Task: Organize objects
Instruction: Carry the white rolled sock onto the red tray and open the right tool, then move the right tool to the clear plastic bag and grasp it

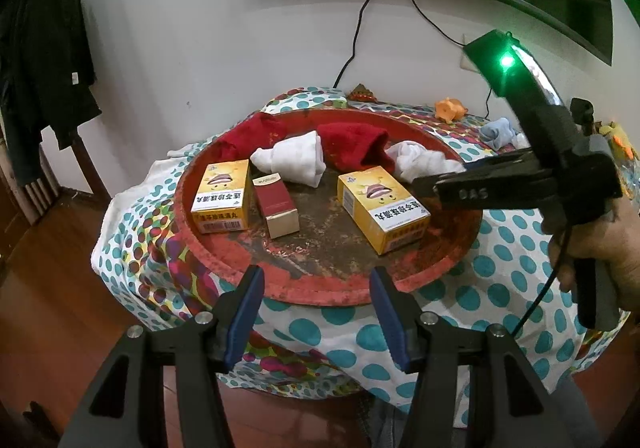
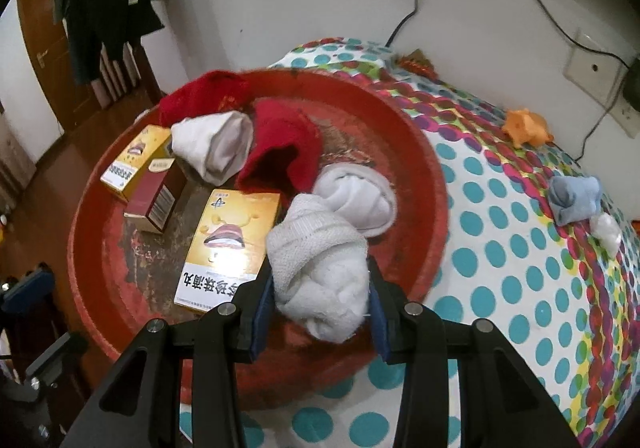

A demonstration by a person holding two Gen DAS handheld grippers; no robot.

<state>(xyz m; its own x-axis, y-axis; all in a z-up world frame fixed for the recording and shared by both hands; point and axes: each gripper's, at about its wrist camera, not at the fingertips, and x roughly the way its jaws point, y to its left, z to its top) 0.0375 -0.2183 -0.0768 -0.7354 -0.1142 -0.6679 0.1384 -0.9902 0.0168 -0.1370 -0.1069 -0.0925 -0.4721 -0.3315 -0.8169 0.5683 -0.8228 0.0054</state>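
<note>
Covering the tabletop, a dotted cloth (image 2: 520, 268) carries a round red tray (image 1: 320, 288) near its edge, by far the biggest thing on it. Inside the tray lie two yellow boxes (image 1: 222, 196), one at the left and one at the right (image 1: 382, 214), with a slimmer maroon box (image 1: 276, 206) between them, close beside the left one. Behind the boxes sit two red cloths (image 1: 352, 144), a rolled white sock (image 1: 290, 162) between them and a second white sock (image 2: 356, 200) at the right. Outside the tray, well apart on the dotted cloth, rest an orange toy (image 2: 526, 128) and a small blue bundle (image 2: 574, 198). The right tongs (image 2: 318, 304) are clamped on a white sock roll (image 2: 320, 272), held above the tray's near right part, over the edge of the right yellow box. The left tongs (image 1: 316, 312) stand apart with nothing between them, poised before the tray's near rim.
</note>
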